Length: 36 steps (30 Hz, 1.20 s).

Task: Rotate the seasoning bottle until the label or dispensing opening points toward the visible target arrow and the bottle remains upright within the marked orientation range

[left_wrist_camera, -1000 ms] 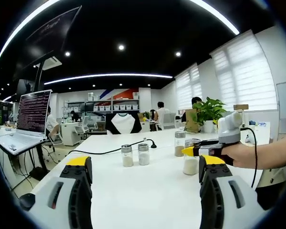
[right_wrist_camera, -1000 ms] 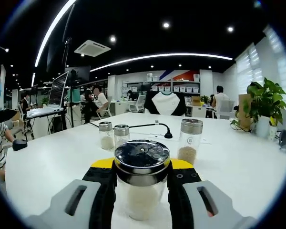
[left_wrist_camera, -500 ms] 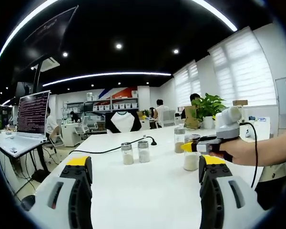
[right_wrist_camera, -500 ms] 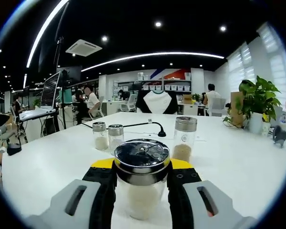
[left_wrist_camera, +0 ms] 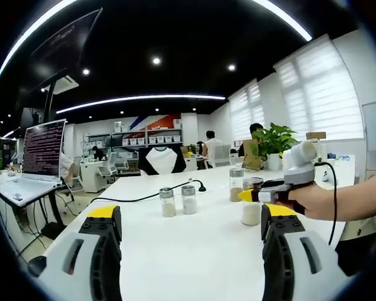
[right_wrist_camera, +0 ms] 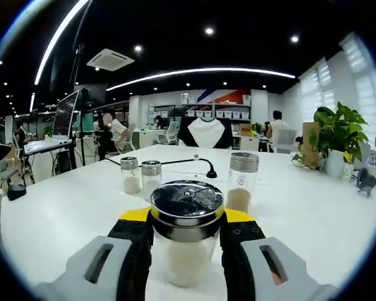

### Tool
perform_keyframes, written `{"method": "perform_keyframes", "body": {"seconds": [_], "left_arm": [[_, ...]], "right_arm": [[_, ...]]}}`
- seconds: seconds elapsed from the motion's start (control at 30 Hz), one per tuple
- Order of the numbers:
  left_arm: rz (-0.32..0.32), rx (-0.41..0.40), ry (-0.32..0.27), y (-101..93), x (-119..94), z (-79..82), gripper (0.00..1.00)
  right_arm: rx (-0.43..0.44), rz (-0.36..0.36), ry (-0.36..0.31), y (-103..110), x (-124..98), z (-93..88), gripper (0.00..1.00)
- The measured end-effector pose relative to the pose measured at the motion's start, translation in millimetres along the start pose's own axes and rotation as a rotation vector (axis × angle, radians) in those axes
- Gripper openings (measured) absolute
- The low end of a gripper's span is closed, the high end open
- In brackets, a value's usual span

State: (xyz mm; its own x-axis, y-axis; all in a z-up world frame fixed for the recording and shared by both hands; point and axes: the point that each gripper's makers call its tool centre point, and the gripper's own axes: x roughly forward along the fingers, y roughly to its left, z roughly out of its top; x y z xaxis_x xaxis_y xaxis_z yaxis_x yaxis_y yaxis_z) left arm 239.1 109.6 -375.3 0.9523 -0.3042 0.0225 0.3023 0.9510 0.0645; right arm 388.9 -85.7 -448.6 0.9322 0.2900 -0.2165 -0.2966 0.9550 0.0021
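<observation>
Nothing moved, glass seasoning bottle [right_wrist_camera: 187,241] clamped

seasoning bottle [right_wrist_camera: 187,241]: clear glass, glossy metal lid | table [right_wrist_camera: 69,213]: smooth white, slight sheen

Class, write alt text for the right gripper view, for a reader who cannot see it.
The right tool is shut on a seasoning bottle with a metal lid, standing upright on a white table. Farther back stand two small shakers, a taller jar and a black cable, with an office beyond.
</observation>
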Motion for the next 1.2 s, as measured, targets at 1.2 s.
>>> {"method": "perform_keyframes", "body": {"seconds": [1.2], "left_arm": [[-0.008,0.007,0.013,-7.0,8,-0.9,0.98]], "right_arm": [[-0.138,0.497,-0.062,10,-19,3.2,0.61]]}}
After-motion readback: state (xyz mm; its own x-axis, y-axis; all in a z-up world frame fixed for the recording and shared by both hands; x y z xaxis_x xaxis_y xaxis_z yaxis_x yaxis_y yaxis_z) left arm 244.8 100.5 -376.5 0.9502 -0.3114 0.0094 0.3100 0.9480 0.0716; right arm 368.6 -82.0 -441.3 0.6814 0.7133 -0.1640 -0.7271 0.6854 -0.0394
